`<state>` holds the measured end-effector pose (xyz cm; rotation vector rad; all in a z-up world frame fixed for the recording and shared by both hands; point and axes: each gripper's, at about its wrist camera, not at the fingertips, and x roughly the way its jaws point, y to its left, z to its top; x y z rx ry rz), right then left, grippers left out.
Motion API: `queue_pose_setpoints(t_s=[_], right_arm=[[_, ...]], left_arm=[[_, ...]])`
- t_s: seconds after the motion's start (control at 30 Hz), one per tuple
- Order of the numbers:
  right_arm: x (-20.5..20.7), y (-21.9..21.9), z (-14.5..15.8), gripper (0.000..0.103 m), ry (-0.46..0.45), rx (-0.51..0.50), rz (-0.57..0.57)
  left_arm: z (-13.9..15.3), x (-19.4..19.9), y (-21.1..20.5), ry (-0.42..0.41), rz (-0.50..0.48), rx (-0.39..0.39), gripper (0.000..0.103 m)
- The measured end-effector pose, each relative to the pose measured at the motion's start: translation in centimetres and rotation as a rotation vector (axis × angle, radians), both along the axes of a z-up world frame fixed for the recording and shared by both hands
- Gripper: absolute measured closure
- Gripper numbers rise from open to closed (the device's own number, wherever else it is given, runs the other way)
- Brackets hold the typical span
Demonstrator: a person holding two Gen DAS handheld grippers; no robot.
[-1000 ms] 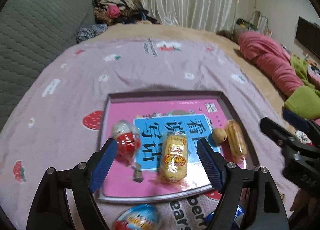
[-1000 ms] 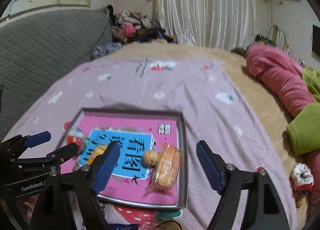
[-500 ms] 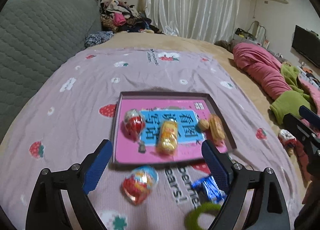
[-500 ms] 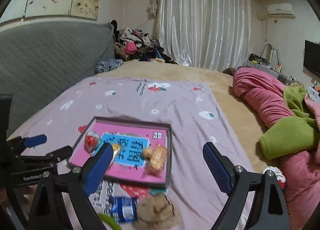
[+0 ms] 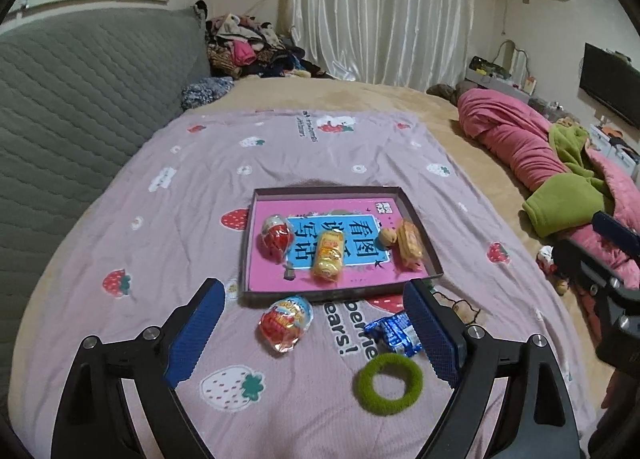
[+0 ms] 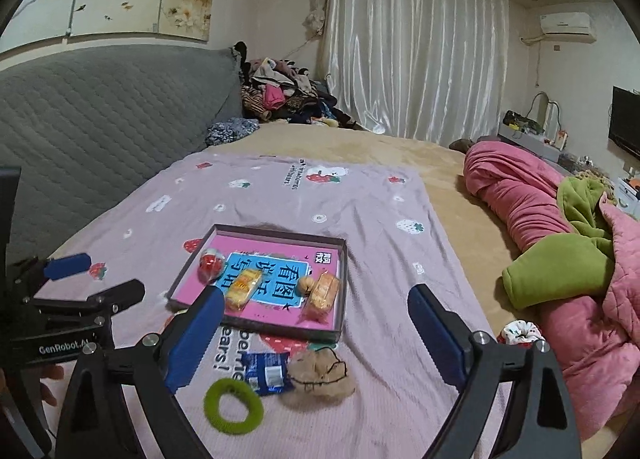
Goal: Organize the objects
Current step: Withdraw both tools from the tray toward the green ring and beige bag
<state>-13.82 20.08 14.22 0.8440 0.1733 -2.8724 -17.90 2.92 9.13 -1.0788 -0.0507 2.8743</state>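
Note:
A shallow pink-lined tray (image 5: pixel 424 231) (image 6: pixel 342 291) lies on the lilac strawberry sheet. In it are a red egg-shaped sweet (image 5: pixel 275 237), a yellow snack pack (image 5: pixel 328 255), a walnut (image 5: pixel 387 237) and a wrapped orange cake (image 5: pixel 410 245). In front of the tray lie a second egg sweet (image 5: pixel 285 322), a blue wrapper (image 5: pixel 394 333) (image 6: pixel 267 373), a green hair ring (image 5: pixel 390 383) (image 6: pixel 233 406) and a tan plush toy (image 6: pixel 318 377). My left gripper (image 5: pixel 316 335) is open and empty above these loose items. My right gripper (image 6: pixel 316 339) is open and empty too.
A grey quilted headboard (image 5: pixel 80 99) runs along the left. A pink quilt (image 5: pixel 520 139) and a green blanket (image 5: pixel 564 203) lie on the right. A clothes pile (image 5: pixel 248 47) sits at the back. A small white and red fabric item (image 6: pixel 520 333) lies at the right.
Both grippers have pulled back and up from the tray. The loose egg sweet, blue wrapper, green ring and plush toy have come into view in front of it.

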Motion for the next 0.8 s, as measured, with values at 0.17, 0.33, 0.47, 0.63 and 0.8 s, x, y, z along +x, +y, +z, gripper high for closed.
queue_pose_setpoints(t_s=[0.17,0.33,0.47,0.63,0.8], right_arm=[[2.3,0.2,0.4,0.010,-0.005,0.023,0.002],[4.1,0.8,0.4,0.010,-0.014,0.035,-0.005],[5.0,1.3,0.2,0.010,-0.026,0.035,-0.006],[6.0,2.0,-0.1,0.010,-0.039,0.045,-0.010],[6.7,2.4,-0.3,0.010,-0.046,0.055,-0.013]], left_arm=[[1.4,2.3,0.5,0.011,-0.009,-0.010,0.012],[2.3,4.2,1.0,0.024,-0.012,-0.022,0.012],[2.1,5.0,1.5,0.014,-0.017,-0.023,0.012],[1.8,6.1,2.1,0.006,-0.018,-0.037,0.012],[1.6,7.1,2.8,0.003,-0.025,-0.047,0.012]])
